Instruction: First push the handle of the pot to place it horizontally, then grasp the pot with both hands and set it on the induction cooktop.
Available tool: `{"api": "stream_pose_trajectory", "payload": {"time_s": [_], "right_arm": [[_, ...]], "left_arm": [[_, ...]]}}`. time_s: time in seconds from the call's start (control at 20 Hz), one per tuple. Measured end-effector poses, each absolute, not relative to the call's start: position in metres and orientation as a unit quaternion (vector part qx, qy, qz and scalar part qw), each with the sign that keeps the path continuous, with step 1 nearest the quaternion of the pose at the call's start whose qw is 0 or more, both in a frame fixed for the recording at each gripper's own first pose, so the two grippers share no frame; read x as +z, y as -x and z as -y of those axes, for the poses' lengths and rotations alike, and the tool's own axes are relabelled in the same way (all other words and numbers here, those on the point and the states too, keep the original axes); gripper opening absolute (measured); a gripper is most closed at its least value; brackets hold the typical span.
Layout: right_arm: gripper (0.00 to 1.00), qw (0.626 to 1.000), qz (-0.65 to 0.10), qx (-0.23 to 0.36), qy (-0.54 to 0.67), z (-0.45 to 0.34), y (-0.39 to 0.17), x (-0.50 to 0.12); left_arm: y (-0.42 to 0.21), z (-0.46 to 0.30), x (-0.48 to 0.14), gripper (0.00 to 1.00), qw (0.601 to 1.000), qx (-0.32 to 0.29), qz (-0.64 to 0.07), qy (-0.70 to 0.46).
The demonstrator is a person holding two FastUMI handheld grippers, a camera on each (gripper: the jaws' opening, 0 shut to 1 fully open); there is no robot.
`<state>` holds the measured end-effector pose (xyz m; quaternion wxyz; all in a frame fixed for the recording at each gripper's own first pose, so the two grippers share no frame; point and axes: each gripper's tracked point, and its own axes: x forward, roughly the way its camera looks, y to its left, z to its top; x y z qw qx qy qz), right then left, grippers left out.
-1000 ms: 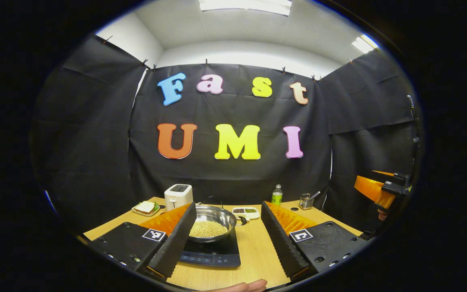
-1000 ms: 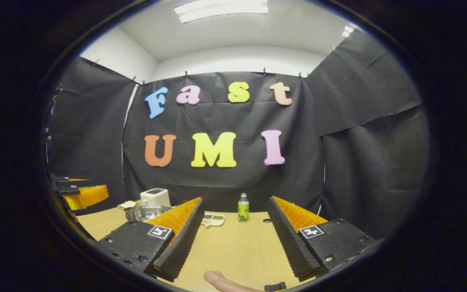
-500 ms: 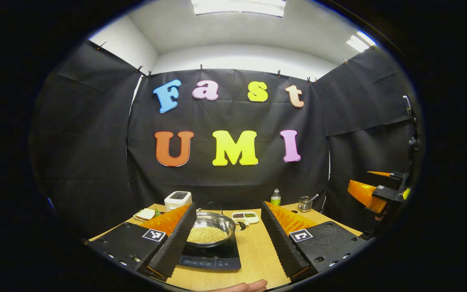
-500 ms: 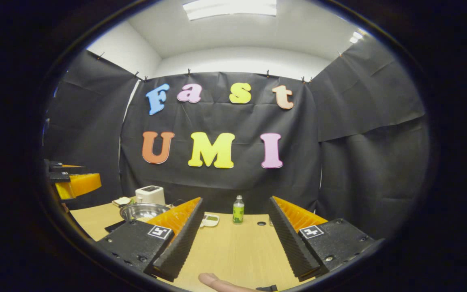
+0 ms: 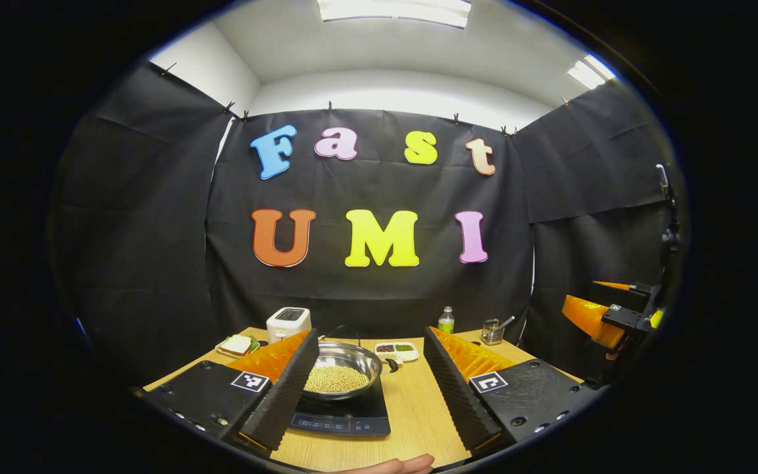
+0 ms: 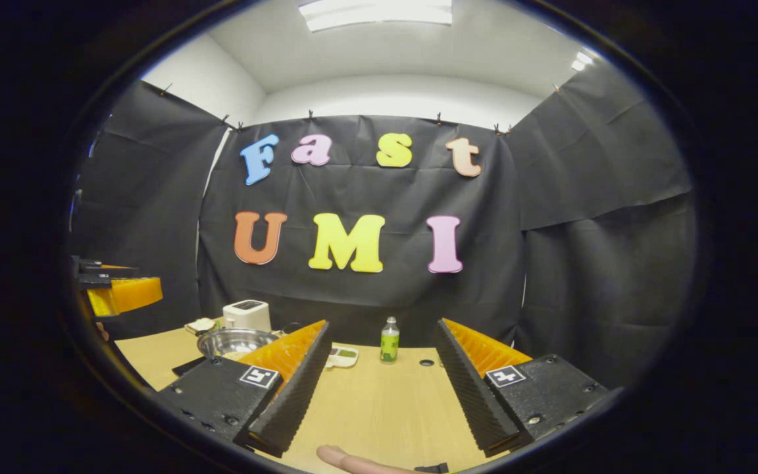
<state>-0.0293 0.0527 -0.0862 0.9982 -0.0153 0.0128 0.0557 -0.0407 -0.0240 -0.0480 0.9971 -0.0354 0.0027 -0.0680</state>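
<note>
On the induction cooktop (image 5: 346,416) at 6 o'clock sits the bean-filled pot (image 5: 343,370); left gripper (image 5: 371,421) and right gripper (image 6: 379,415) gape empty. Bumping could spill beans.

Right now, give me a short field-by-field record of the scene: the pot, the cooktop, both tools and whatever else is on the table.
pot: round steel pot holding pale beans, sitting on the cooktop
cooktop: flat black induction cooktop on the wooden table
left tool: open, apart from the pot
right tool: open, holding nothing
behind pot: white toaster, green-labelled bottle
task state: pot appears placed
</note>
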Motion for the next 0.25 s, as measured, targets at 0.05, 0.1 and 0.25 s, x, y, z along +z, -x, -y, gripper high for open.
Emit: {"api": "stream_pose_trajectory", "payload": {"time_s": [0.05,0.1,0.25], "right_arm": [[0.96,0.998,-0.013,0.058,0.015,-0.0541,0.0303,-0.0858],[0.96,0.998,-0.014,0.059,0.014,-0.0550,0.0302,-0.0871],[0.96,0.998,-0.015,0.059,0.013,-0.0546,0.0320,-0.0867]], "left_arm": [[0.0411,0.0243,-0.0482,0.95,0.997,-0.068,-0.003,0.036],[0.0413,0.0240,-0.0502,0.95,0.997,-0.068,-0.005,0.035],[0.0426,0.0236,-0.0515,0.95,0.997,-0.067,-0.006,0.034]]}}
